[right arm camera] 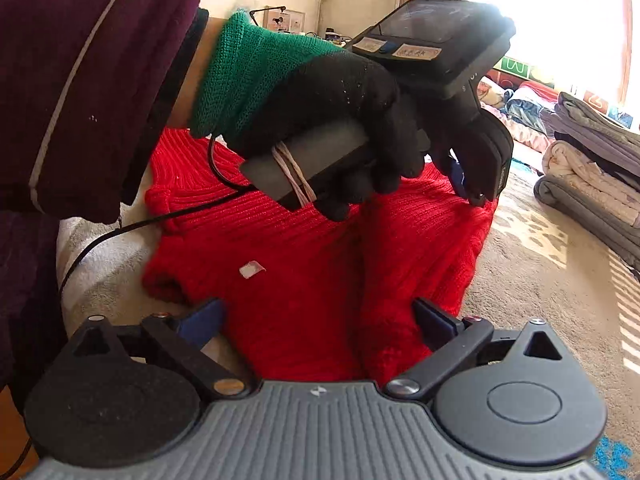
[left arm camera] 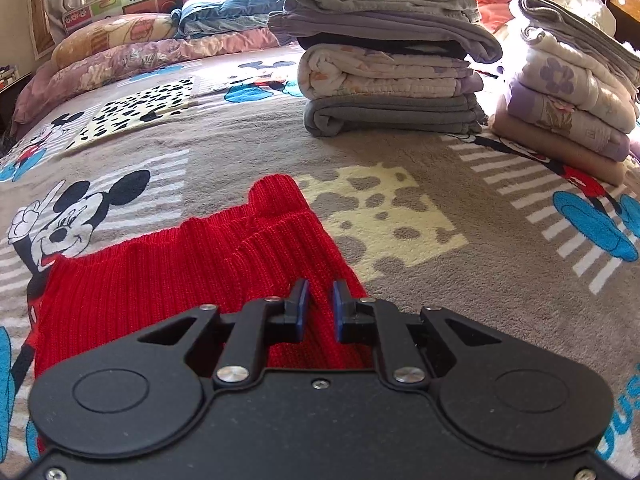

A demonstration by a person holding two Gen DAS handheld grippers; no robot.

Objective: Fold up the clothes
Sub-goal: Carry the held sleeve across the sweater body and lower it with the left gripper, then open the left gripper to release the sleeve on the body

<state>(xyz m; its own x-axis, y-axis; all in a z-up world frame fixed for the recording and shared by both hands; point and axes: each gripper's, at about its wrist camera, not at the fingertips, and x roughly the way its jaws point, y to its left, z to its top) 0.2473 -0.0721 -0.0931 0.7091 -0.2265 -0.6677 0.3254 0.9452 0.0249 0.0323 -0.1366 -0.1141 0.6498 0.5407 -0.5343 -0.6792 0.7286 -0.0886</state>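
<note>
red knit garment [left arm camera: 160,280]: one, flat on the bed.
grippers: two, the left gripper [left arm camera: 320,304] and the right gripper [right arm camera: 316,320].
gloved hand [right arm camera: 340,120]: one in sight, black glove with a green cuff.
stacks of folded laundry: two, side by side.
nearer stack [left arm camera: 392,60]: about five folded pieces, grey ones and one pale quilted.
farther stack [left arm camera: 572,88]: about four folded pieces; exact count hard to tell.
pillows [left arm camera: 112,40]: at least two at the bed's head; the heap behind them can't be counted.
white tag [right arm camera: 252,269]: one, on the red knit.
</note>
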